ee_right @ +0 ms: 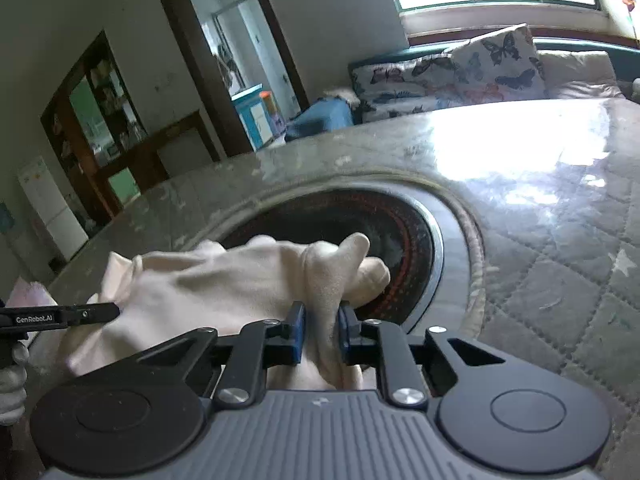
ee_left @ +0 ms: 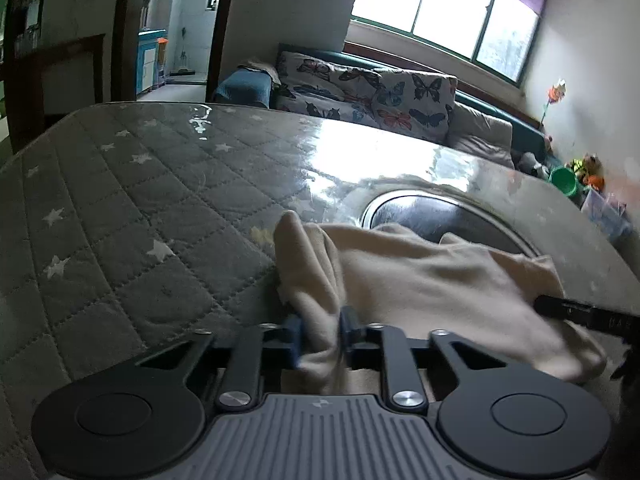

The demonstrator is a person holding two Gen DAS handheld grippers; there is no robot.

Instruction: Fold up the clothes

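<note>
Left side of the worktop (ee_left: 120, 184): quilted grey cover with white stars under a shiny clear sheet, bare of clothes. Left gripper (ee_left: 320, 334) had its blue pads pressed onto a bunched edge of the cream garment (ee_left: 432, 280), fabric pinched between them and rising in a ridge above the jaws. The garment lay spread across the near middle of the worktop, partly covering a round dark inset (ee_left: 416, 212) with a metal rim. Further right, the right gripper (ee_right: 322, 332) was likewise clamped on a gathered fold of the same garment (ee_right: 208, 280), a knot of cloth standing up just beyond its pads. In the right wrist view a gloved hand (ee_right: 12, 384) showed at the edge, holding the other tool. Judgement: the grasp step looked complete, both near corners or edges secured, with the fold itself not yet made. The next move would call for lifting both grippers together, keeping the cloth taut between them, and carrying the near edge over toward the far edge without letting either pinch slip.
</note>
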